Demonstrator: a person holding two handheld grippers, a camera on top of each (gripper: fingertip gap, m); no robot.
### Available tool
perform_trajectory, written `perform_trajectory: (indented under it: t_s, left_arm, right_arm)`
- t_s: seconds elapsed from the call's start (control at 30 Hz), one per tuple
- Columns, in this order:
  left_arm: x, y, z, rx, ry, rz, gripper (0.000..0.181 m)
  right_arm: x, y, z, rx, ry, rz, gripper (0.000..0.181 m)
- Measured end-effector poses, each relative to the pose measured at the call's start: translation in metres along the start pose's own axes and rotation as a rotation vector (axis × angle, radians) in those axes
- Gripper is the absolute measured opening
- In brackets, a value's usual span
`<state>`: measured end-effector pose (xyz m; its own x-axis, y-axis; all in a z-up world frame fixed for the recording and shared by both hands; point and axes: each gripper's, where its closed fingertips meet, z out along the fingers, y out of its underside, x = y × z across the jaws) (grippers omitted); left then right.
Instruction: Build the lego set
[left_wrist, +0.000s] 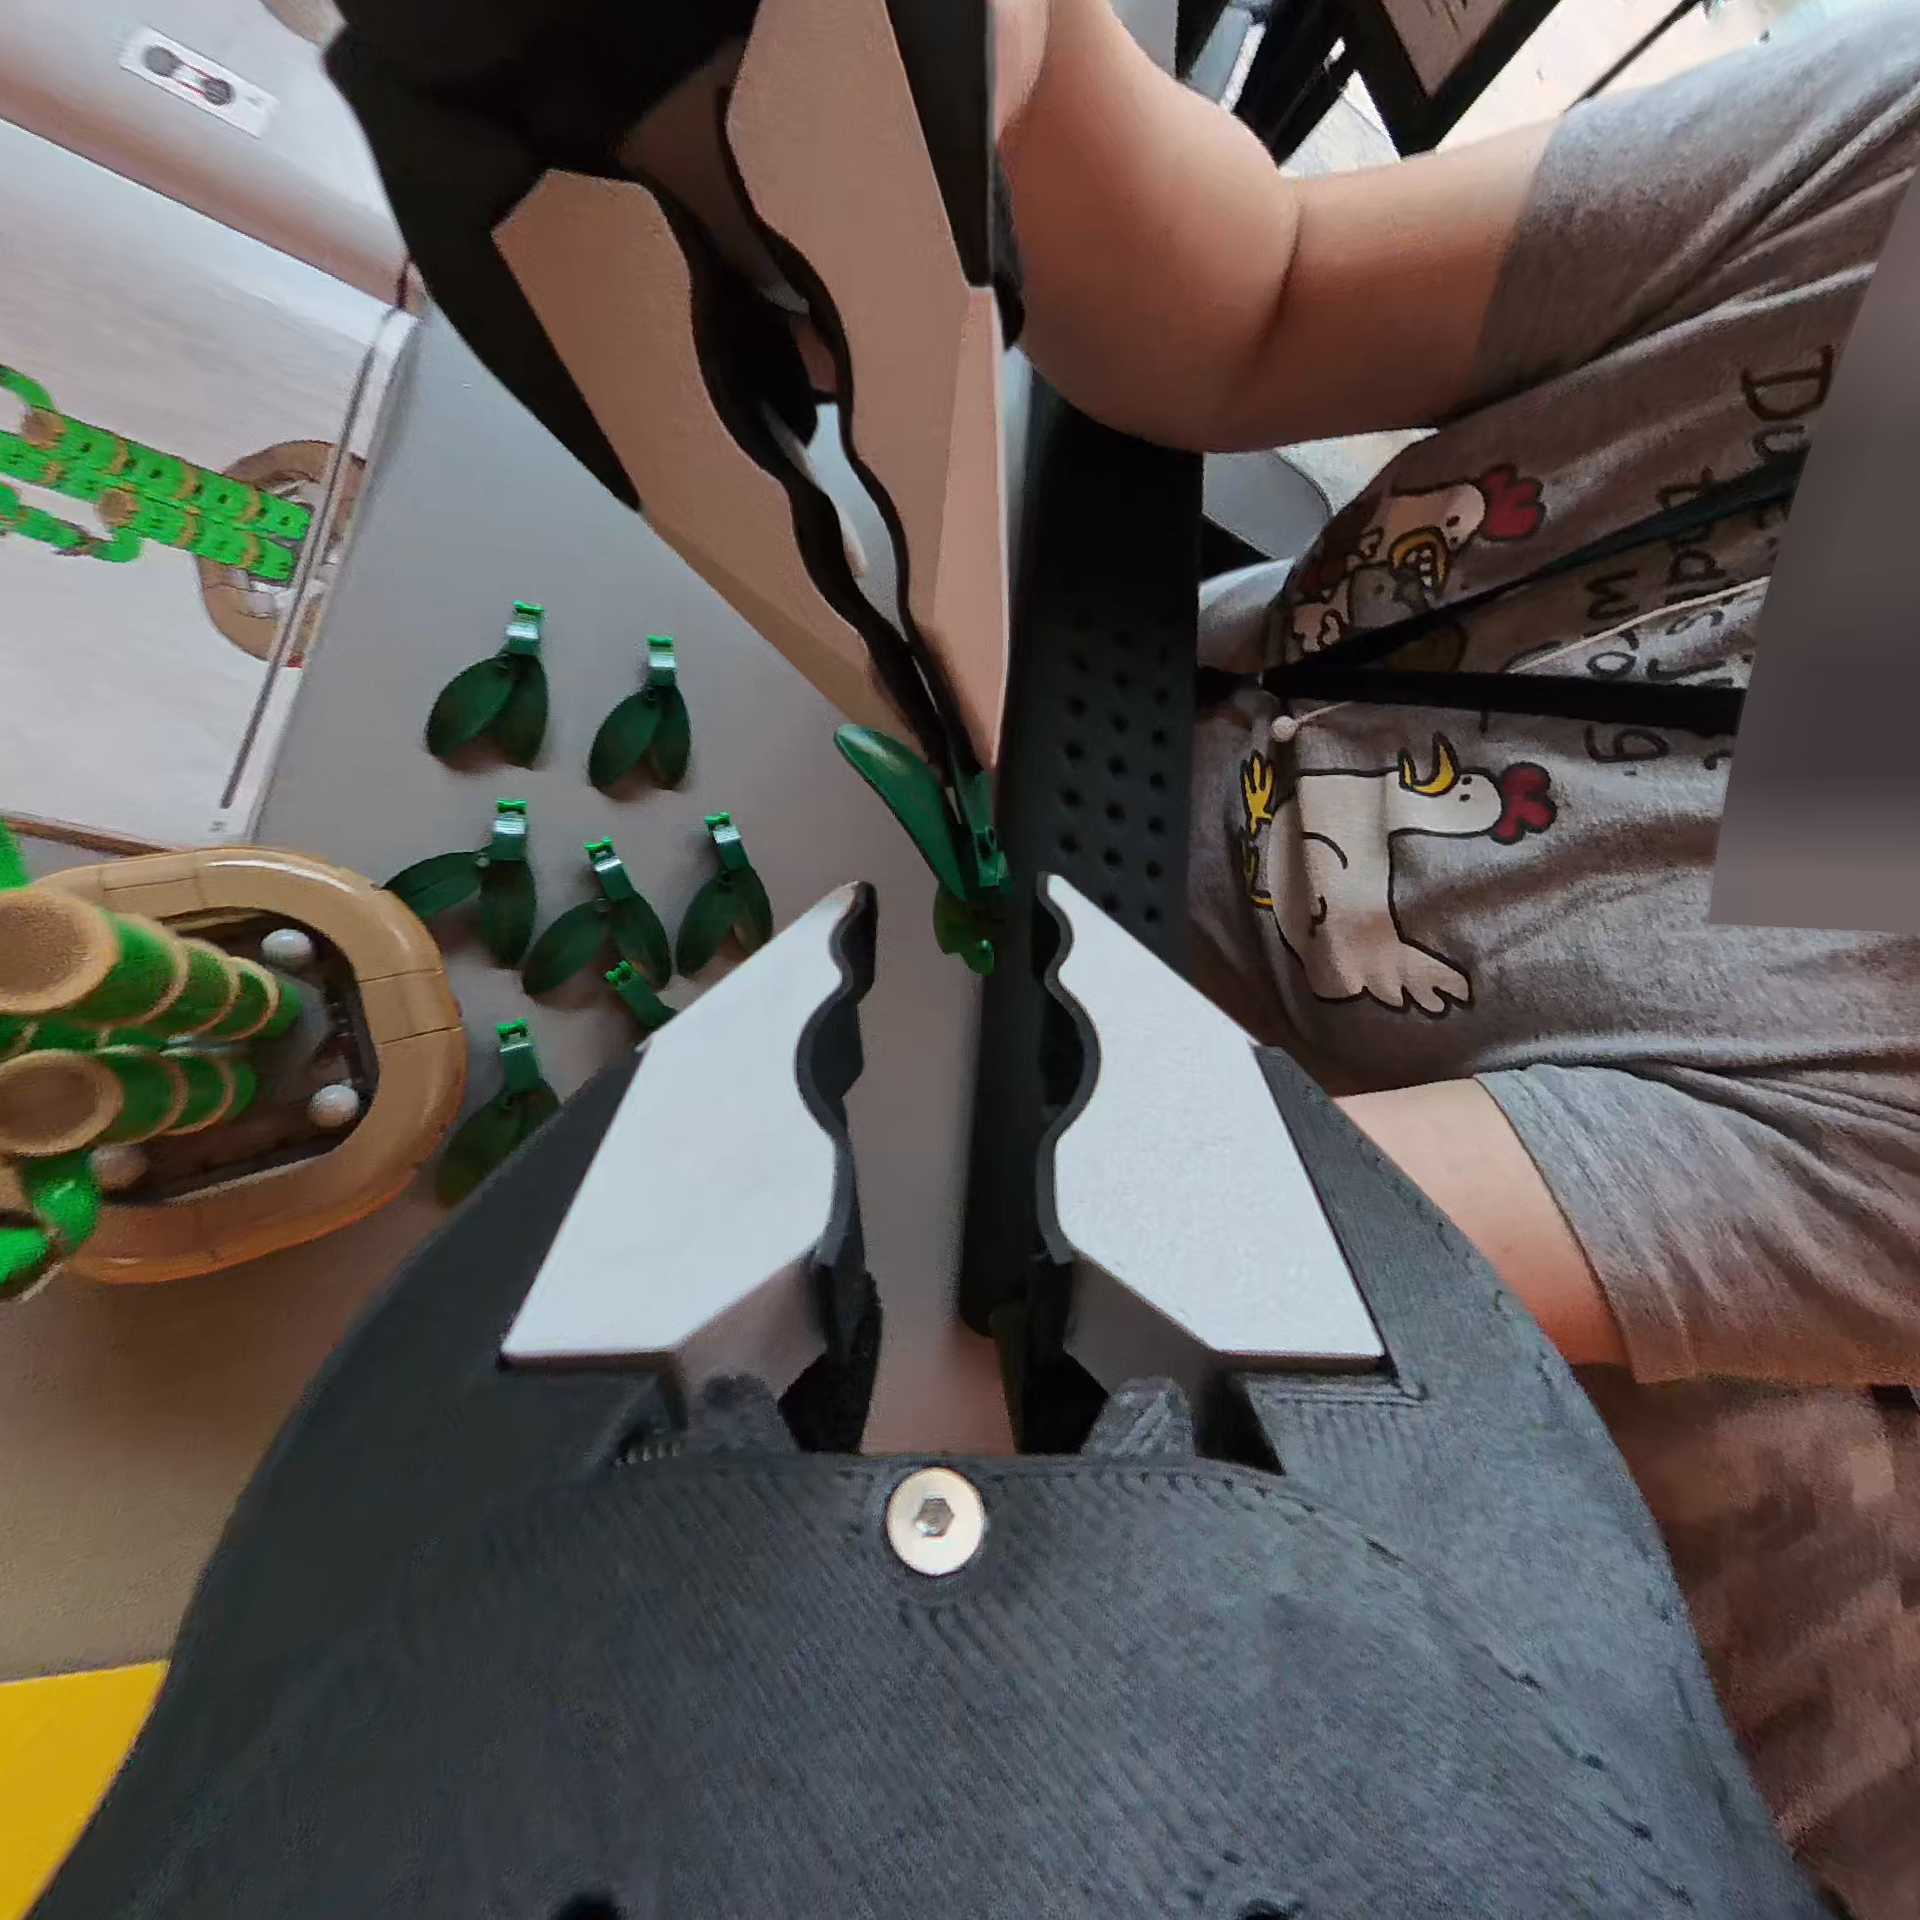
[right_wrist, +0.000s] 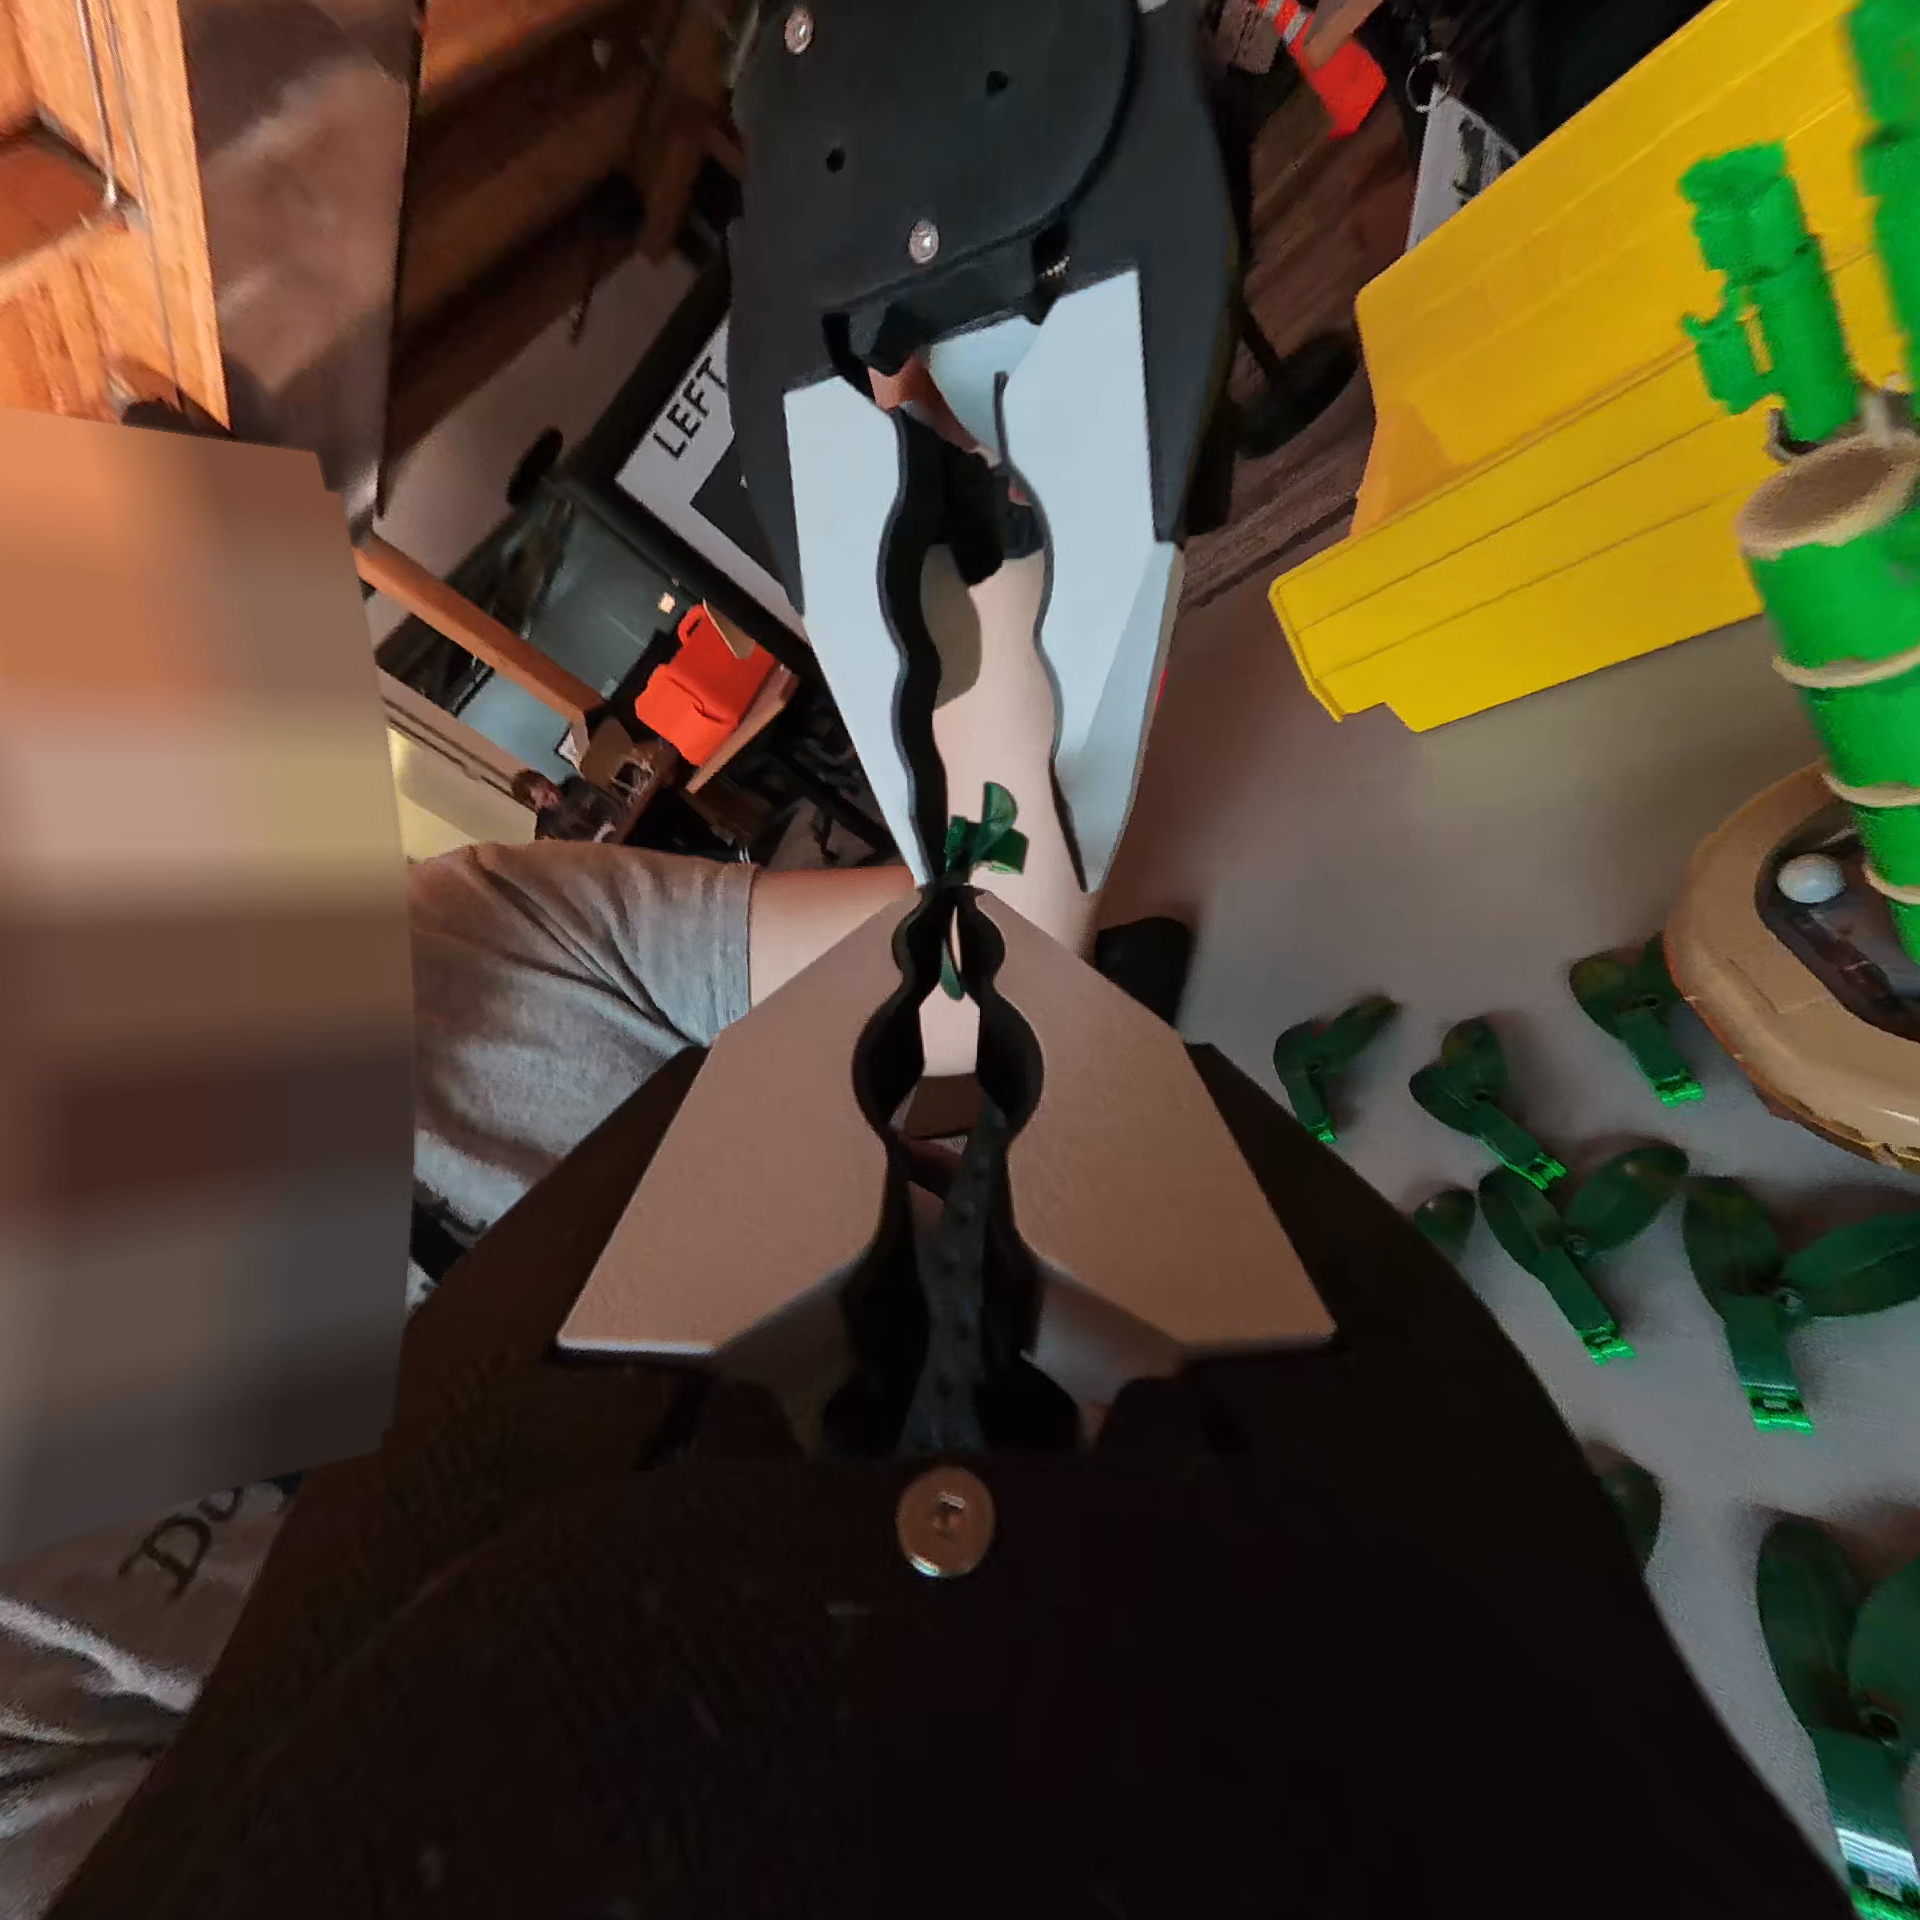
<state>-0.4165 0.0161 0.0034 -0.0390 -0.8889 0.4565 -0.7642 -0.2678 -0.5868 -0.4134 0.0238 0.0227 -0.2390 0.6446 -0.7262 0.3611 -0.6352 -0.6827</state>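
Observation:
My right gripper (right_wrist: 948, 909), with tan pads, is shut on a dark green leaf piece (right_wrist: 992, 831) and holds it in the air. In the left wrist view the right gripper (left_wrist: 971, 769) comes down from above with the leaf piece (left_wrist: 904, 790) hanging from its tips. My left gripper (left_wrist: 956, 894), with white pads, is open, and the leaf piece's lower end sits between its tips. In the right wrist view the left gripper (right_wrist: 997, 878) faces mine tip to tip. The bamboo model in its tan pot (left_wrist: 260, 1039) stands at the left.
Several green leaf pieces (left_wrist: 613, 904) lie on the grey table, also in the right wrist view (right_wrist: 1538, 1226). An instruction booklet (left_wrist: 156, 520) lies behind them. A yellow bin (right_wrist: 1558, 416) stands past the pot (right_wrist: 1766, 997). A person's arm and grey shirt (left_wrist: 1558, 727) are close by. Both grippers' tips are close together, under 4 cm apart. From either gripper's tips it is about 15 cm to the pot (right_wrist: 1766, 997). It turns up in the left wrist view (left_wrist: 407, 1002) as well.

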Motion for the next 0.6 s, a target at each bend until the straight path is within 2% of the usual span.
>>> perform_trajectory:
  t_s: [0.17,0.3,0.43,0.6]
  left_arm:
    - [-0.020,-0.008,-0.021,0.112,-0.126,-0.038,0.043]
    - [-0.039,-0.021,-0.046,0.209,-0.321,-0.034,0.053]
    - [-0.046,-0.039,-0.055,0.235,-0.484,0.077,0.045]
    - [-0.052,-0.060,-0.046,0.201,-0.590,0.134,0.029]
  right_arm:
    - [0.011,-0.012,-0.010,0.091,0.023,0.056,0.000]
    - [0.023,-0.028,-0.027,0.208,0.081,0.073,0.000]
    - [0.029,-0.046,-0.054,0.350,0.120,0.081,0.000]
    - [0.025,-0.054,-0.069,0.405,0.164,0.056,0.000]
